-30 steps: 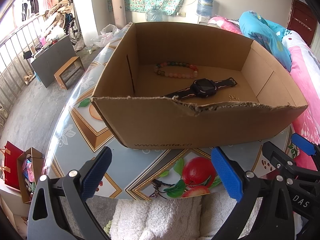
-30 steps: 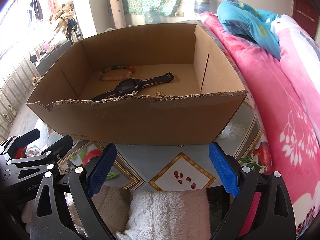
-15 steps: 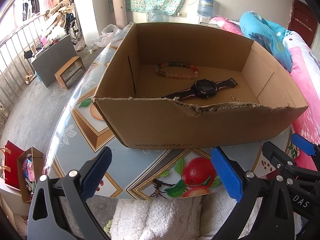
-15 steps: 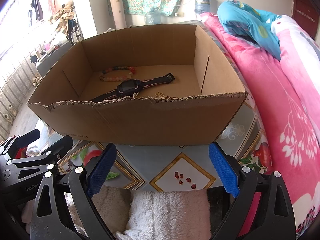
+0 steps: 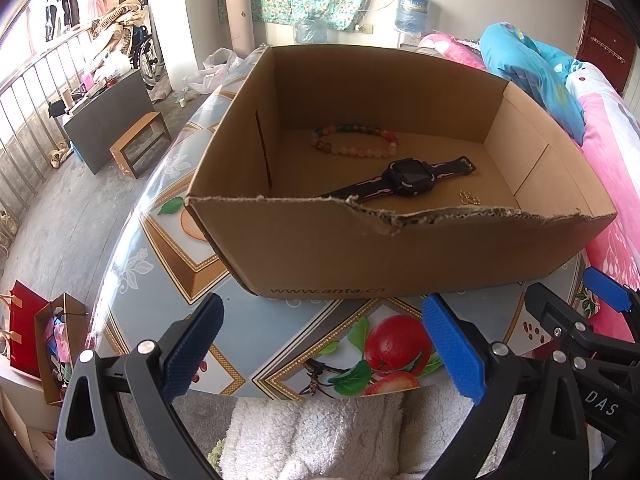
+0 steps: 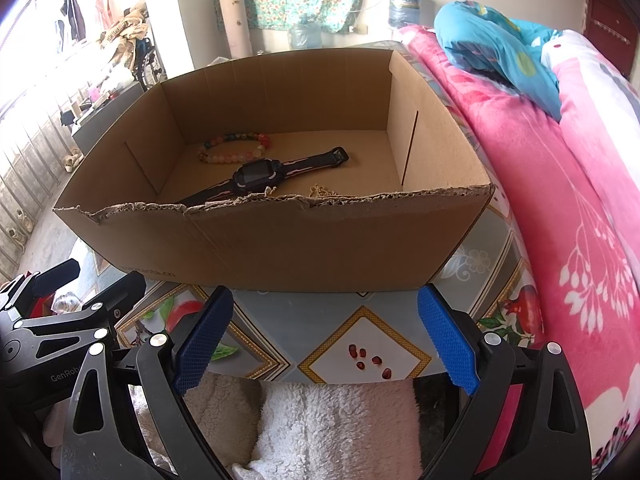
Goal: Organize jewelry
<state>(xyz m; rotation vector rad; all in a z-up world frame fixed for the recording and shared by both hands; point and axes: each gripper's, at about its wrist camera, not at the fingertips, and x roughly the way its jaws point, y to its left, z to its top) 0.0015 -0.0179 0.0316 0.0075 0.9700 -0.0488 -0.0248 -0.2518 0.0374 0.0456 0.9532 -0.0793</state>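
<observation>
- Almost nothing is changing over the last second: the cardboard box (image 5: 400,256) is sitting in the same place, with only a slight drift of the left view, and both tools are staying back at the near edge of the surface (image 5: 280,340).
- The left gripper (image 5: 320,344) is holding its jaws wide apart with nothing between them; the right gripper (image 6: 324,340) is doing the same (both are hanging short of the box's near wall).
- The jewelry is already lying on the box floor: a bead bracelet (image 5: 354,142) toward the back, a black watch (image 5: 408,178) stretched diagonally in front of it, and a small gold piece (image 6: 322,191) near the front wall, too small to identify.
- This pause is suggesting, as a judgement, that the placing is finished or nearly so.
- The torn front wall is standing between the jaws and the items, so any further reach is having to go over it.
- A pink blanket (image 6: 560,200) is crowding the box's right side; white fleece (image 6: 332,428) is lying below the surface.
</observation>
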